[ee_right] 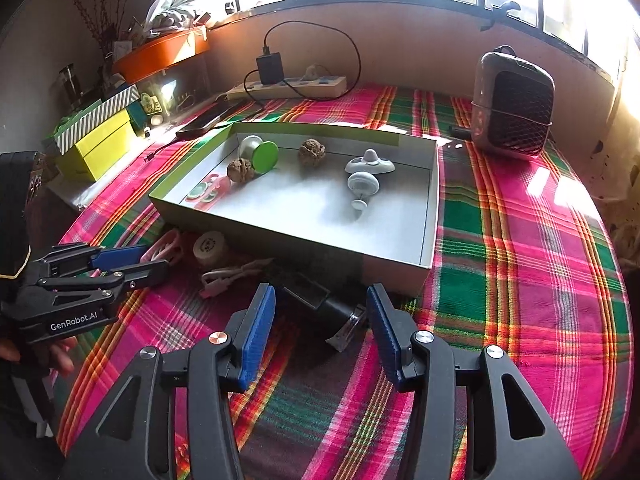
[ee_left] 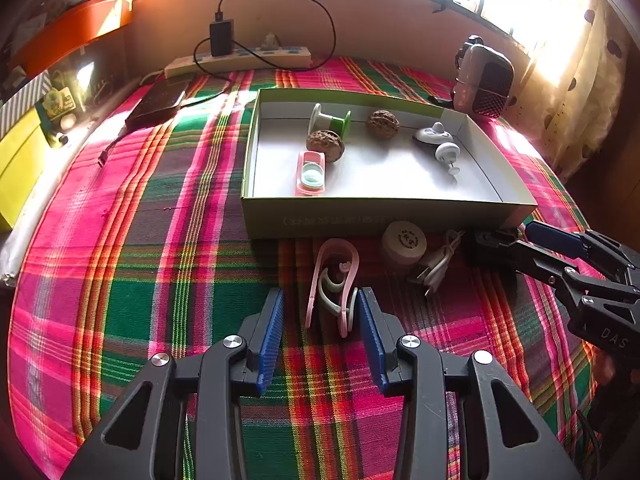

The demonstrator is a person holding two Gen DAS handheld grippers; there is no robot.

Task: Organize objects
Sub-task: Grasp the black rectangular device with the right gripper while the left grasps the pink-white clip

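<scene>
Left gripper (ee_left: 320, 300) spread wide, blue pads either side of pink clip (ee_left: 334, 284) lying on plaid cloth (ee_left: 140, 280); clip's long axis runs away from camera toward box (ee_left: 360, 216), just short of its near wall. Right gripper (ee_right: 320, 300) also wide, over black cylinder (ee_right: 332, 304) lying askew beside box corner. Round cap (ee_left: 404, 240) and white cable (ee_left: 436, 264) between them
</scene>
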